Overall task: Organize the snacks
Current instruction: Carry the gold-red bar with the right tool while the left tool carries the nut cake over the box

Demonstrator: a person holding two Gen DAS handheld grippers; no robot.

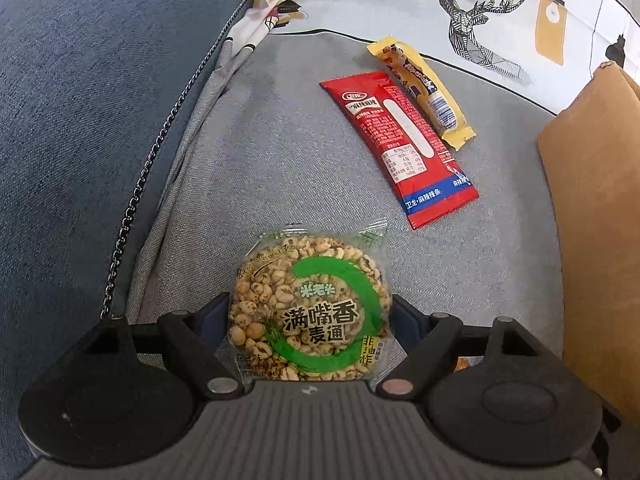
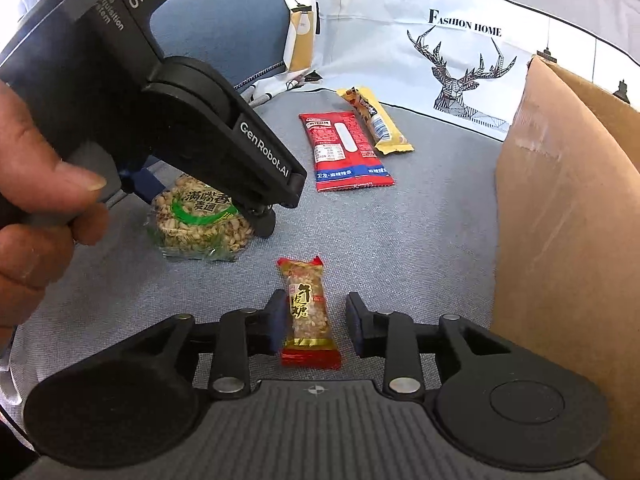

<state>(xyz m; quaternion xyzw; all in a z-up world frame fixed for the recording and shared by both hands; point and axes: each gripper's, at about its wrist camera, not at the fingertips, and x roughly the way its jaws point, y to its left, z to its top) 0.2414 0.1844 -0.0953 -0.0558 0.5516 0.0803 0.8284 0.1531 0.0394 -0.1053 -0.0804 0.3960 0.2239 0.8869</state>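
A person's two handheld grippers work over snacks scattered on a grey woven sofa cushion (image 1: 280, 152). The left gripper (image 1: 310, 312) straddles a round puffed-grain cake (image 1: 308, 312) in a clear wrapper printed with a green ring; its fingers (image 1: 216, 312) sit at either edge of the disc, spread wide, and whether the pads press on the wrapper cannot be told from its own camera. From the right wrist camera the same gripper (image 2: 256, 216) is seen side-on, slanting down onto the cake (image 2: 196, 224), with the person's hand (image 2: 36, 184) wrapped round its handle.

Only the right wrist view shows the small peanut candy bar (image 2: 306, 312), a narrow clear packet with crimped red ends, lying between the fingers (image 2: 276, 320) of the right gripper (image 2: 314, 320). Those fingers stand partly apart: the left one lies against the packet, the right one clear of it with cushion showing between.

Both views take in a flat red foil packet (image 1: 400, 148) and, beside it and overlapping its edge, a slim yellow wrapped bar (image 1: 424, 88), well beyond the cake. A brown cardboard box (image 2: 568, 240) rises at the right, its wall plain and slightly creased. Behind stands a pale cloth (image 2: 440, 40) printed with a geometric stag; the right view alone reads its "Fashion Home" lettering. The left view alone shows a dark chain (image 1: 160, 152) running along the blue upholstery (image 1: 100, 80)
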